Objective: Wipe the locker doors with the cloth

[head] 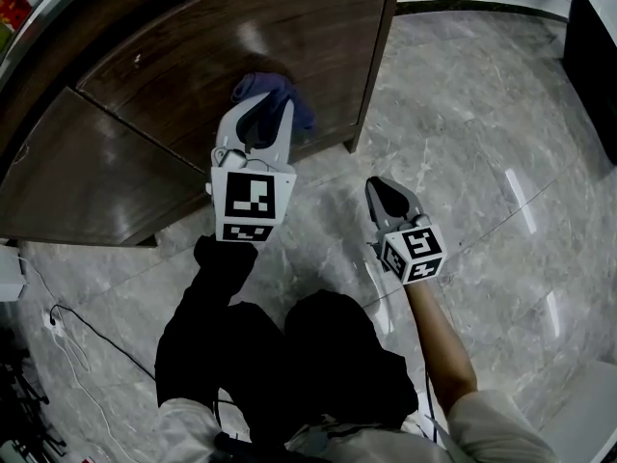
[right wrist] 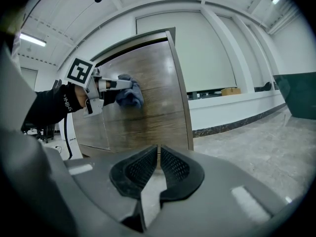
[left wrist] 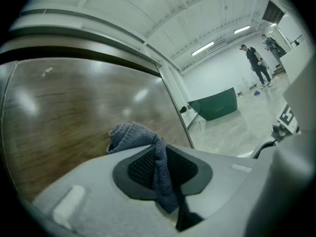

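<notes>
1. Head view: my left gripper (head: pixel 262 114) is up against the brown wood-grain locker door (head: pixel 174 56), jaws clamped on the blue-grey cloth (head: pixel 281 96). The cloth bunches out past the tips, right against the door's upper panel near its right edge. The marker cube (head: pixel 251 201) behind the jaws shows black-and-white squares only, no letters. My right gripper (head: pixel 384 187) hangs apart to the right over the grey marble floor (head: pixel 482 143), its own marker cube (head: pixel 415 251) towards me. A black cable (head: pixel 87 331) trails over the floor at lower left.

2. Left gripper view: the dark pads pinch a fold of cloth (left wrist: pixel 160 167) between them, and the rest rolls forward over the left jaw against the glossy door (left wrist: pixel 74 107). Far off on the right, two people (left wrist: pixel 256 63) stand beside a dark green panel (left wrist: pixel 217 102). No writing readable here.

3. Right gripper view: my right jaws are pressed together at the tips, nothing between them (right wrist: pixel 158 154). Beyond them I see the left gripper (right wrist: pixel 126 84) holding the cloth (right wrist: pixel 131 97) flat to the door (right wrist: pixel 153 117), high up near its right edge. There is white lettering on the black sleeve (right wrist: pixel 52 107), too small to make out.
</notes>
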The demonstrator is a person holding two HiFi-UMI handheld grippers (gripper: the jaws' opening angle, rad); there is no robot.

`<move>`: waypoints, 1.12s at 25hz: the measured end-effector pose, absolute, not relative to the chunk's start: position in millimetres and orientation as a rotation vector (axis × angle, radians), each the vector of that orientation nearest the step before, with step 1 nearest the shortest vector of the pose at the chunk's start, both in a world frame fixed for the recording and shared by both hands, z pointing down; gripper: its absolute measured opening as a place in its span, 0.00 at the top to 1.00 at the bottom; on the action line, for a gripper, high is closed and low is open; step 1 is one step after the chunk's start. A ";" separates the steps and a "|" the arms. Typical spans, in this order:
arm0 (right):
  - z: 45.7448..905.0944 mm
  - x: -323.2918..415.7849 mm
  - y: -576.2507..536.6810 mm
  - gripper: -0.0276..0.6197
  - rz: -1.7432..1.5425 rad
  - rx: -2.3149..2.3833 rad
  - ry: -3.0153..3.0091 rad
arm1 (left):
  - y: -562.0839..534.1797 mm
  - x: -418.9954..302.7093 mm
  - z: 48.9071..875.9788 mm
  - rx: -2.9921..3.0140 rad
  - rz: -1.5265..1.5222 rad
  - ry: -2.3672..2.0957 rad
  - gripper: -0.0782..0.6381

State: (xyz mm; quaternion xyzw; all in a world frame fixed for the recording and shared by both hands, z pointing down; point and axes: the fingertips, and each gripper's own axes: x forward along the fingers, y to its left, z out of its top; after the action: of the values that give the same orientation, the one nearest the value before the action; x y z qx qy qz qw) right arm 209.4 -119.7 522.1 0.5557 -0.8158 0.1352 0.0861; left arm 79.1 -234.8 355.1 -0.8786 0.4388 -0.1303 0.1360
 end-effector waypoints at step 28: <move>528.7 222.5 -115.4 0.92 0.419 1.664 -2.416 | -237.1 93.2 215.8 -2.393 -0.094 1.240 0.80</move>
State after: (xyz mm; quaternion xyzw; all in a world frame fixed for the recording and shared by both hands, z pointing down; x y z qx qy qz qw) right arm 222.5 -115.4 528.7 0.5595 -0.8119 0.1407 0.0891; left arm 93.2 -237.1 215.8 -0.8654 0.4487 -0.0340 0.2206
